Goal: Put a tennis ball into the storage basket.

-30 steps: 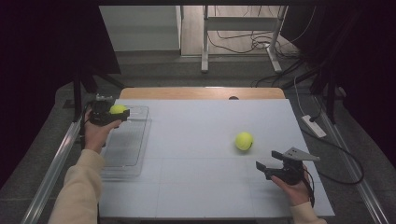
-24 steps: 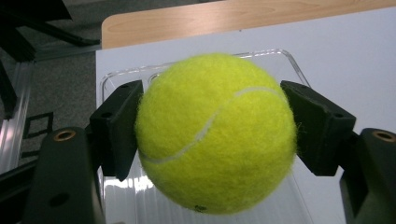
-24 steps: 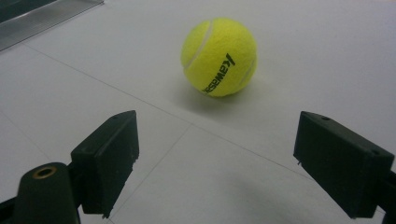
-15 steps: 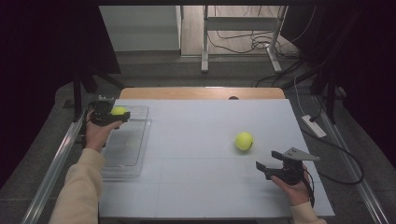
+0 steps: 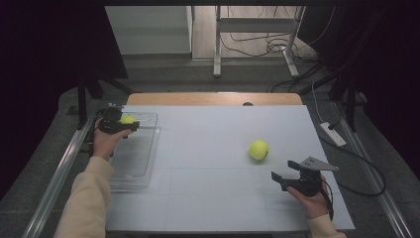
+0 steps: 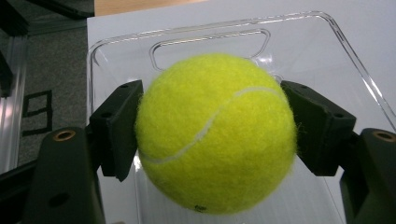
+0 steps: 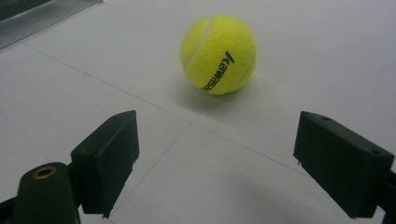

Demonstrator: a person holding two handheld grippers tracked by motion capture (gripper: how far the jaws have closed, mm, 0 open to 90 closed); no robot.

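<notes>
left gripper (image 5: pixel 130 124) – pinching tennis ball (image 6: pixel 215 133) over clear tray (image 5: pixel 143 163), table's 9 o'clock | right gripper (image 5: pixel 277 177) – jaws spread, second ball (image 7: pixel 218 54) at its 12 o'clock, untouched

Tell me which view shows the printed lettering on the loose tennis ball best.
The right gripper view: the loose tennis ball sits close ahead of the open right gripper, its black lettering facing the camera. The high view shows the ball small, lettering unreadable.
</notes>
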